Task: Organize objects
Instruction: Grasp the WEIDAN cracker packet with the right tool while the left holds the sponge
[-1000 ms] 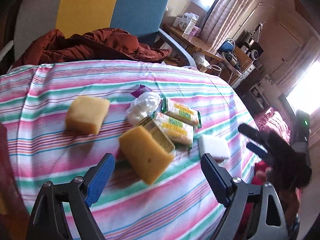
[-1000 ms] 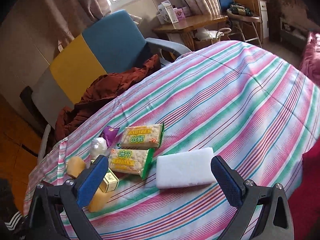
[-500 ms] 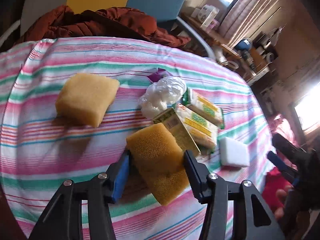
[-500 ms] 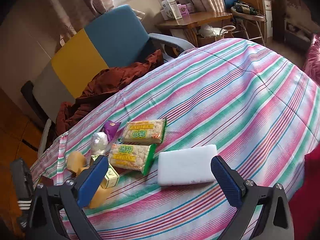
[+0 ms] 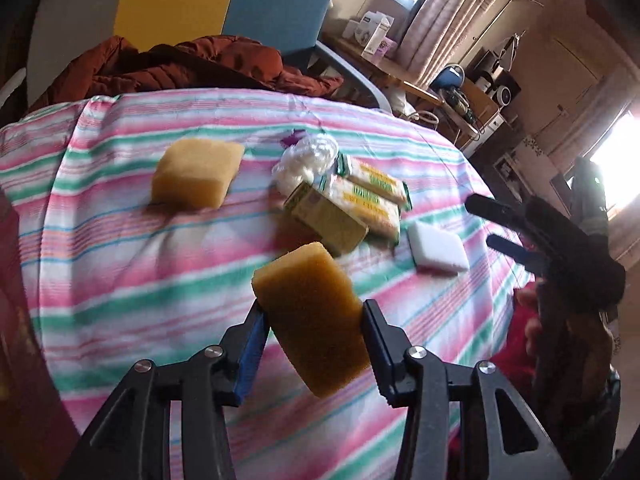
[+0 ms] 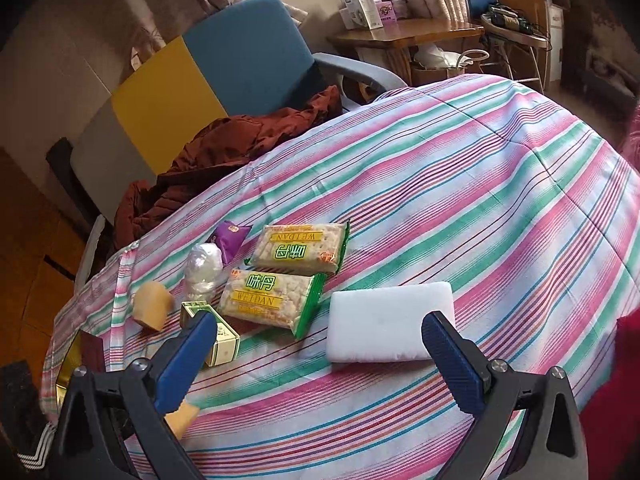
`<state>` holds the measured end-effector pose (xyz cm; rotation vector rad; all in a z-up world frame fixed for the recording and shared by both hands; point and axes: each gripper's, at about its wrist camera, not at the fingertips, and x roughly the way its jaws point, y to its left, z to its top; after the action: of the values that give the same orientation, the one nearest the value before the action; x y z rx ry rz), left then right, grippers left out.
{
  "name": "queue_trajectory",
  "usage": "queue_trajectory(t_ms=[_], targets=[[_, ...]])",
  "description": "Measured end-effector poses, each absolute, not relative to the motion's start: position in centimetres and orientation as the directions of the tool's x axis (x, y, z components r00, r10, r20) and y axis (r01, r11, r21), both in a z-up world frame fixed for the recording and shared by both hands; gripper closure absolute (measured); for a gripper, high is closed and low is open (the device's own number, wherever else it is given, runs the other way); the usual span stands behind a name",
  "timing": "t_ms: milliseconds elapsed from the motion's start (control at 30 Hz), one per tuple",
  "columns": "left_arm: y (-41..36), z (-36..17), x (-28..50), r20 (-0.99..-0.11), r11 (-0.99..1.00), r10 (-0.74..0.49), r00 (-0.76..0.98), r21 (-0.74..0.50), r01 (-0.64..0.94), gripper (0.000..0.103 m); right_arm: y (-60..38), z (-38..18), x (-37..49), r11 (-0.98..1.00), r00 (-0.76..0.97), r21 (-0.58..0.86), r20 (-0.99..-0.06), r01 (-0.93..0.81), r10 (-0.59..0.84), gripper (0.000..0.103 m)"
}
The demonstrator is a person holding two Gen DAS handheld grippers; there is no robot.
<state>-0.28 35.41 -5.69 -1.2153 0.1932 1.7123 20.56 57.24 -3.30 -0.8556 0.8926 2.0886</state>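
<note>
My left gripper (image 5: 314,320) has its jaws closing on a yellow sponge (image 5: 308,304); both blue pads press its sides and it hangs tilted above the striped tablecloth (image 5: 120,264). A corner of that sponge (image 6: 182,420) shows behind my right gripper's left finger. A second yellow sponge (image 5: 196,172) lies further back. A green-and-yellow box (image 5: 328,216), two cracker packs (image 6: 300,250) (image 6: 268,298), a white plastic bundle (image 6: 204,268) and a purple packet (image 6: 230,238) cluster mid-table. My right gripper (image 6: 318,324) stands open over the near edge of a white sponge (image 6: 390,326).
A blue-and-yellow armchair (image 6: 240,52) with a rust-brown jacket (image 6: 240,140) stands behind the table. A dark red box (image 6: 92,352) sits at the table's left edge. A wooden side table (image 6: 400,36) with cartons is at the back. A hand (image 5: 532,332) holds the right gripper.
My left gripper went from wide open to closed around the nearer yellow sponge and lifted it off the cloth, uncovering the green-and-yellow box. The right gripper stayed almost still.
</note>
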Motion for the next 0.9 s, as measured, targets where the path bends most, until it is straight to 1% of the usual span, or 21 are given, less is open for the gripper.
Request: queue_trajectory(t_ms=[200, 433, 467, 600, 667, 767, 800, 900], targets=[[35.8, -7.0, -0.6, -0.830, -0.515, 0.557, -0.025, -0.321, -0.795, 0.055, 56.4, -3.7, 19.2, -0.571, -0.527, 0.290, -0.792, -0.768, 0.307, 0.000], [39.0, -7.8, -0.6, -0.831, -0.490, 0.550, -0.081, -0.243, -0.837, 0.053, 55.5, -4.2, 17.9, -0.620, -0.497, 0.243, -0.823, -0.746, 0.275, 0.000], [39.3, -7.9, -0.6, -0.832, -0.484, 0.548, -0.087, -0.230, -0.844, 0.050, 55.3, -4.1, 17.6, -0.630, -0.498, 0.241, -0.825, -0.738, 0.268, 0.000], [39.0, -8.4, -1.2, -0.827, -0.491, 0.558, -0.061, -0.271, -0.828, 0.047, 55.1, -3.5, 15.4, -0.727, -0.504, 0.196, -0.832, -0.658, 0.232, 0.000], [38.6, -8.7, -1.5, -0.822, -0.493, 0.568, -0.044, -0.297, -0.817, 0.046, 55.6, -3.7, 13.9, -0.782, -0.499, 0.176, -0.845, -0.598, 0.191, 0.000], [38.1, -8.9, -1.6, -0.810, -0.488, 0.586, -0.031, -0.322, -0.811, 0.046, 56.5, -4.7, 11.4, -0.853, -0.445, 0.099, -0.881, -0.512, 0.164, 0.001], [38.0, -9.0, -1.7, -0.807, -0.487, 0.590, -0.026, -0.331, -0.808, 0.046, 56.8, -5.1, 10.8, -0.868, -0.428, 0.082, -0.890, -0.490, 0.157, 0.002], [37.8, -9.4, -2.1, -0.802, -0.493, 0.597, 0.000, -0.367, -0.789, 0.041, 57.7, -6.2, 9.0, -0.899, -0.381, 0.033, -0.912, -0.436, 0.152, 0.010]])
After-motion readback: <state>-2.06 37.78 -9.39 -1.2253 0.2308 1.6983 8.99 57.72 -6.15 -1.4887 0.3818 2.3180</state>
